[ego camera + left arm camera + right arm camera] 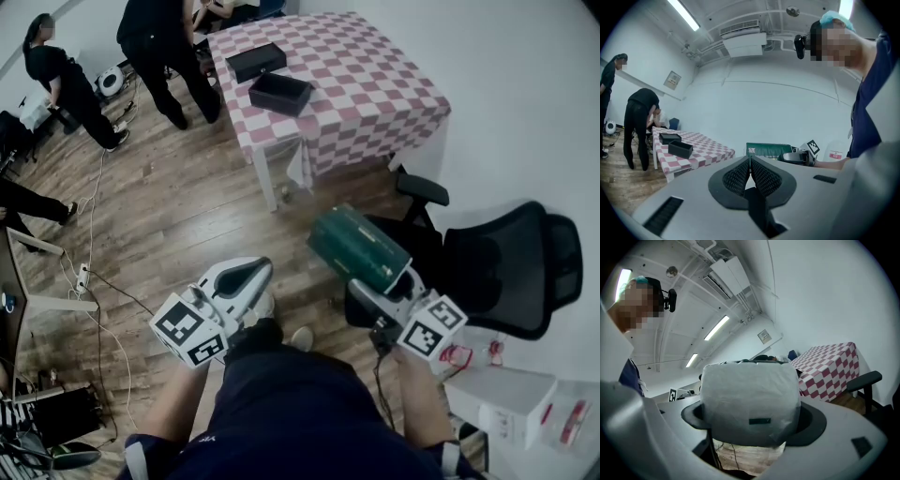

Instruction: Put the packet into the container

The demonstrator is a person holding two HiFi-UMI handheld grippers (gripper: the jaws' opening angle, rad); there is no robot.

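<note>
Packet (356,248), green, was pinched between the right gripper's (377,281) jaws, held in the air, well apart from the black container (279,94) on the checked table (375,84). Left gripper (251,274): jaws pressed together, nothing between them.

Dark green boxy packet (354,246) w/ pale wrapped end, tilted, held mid-air in right gripper (386,281). Open black rectangular container (279,93) on checked table (375,94), well apart.
</note>
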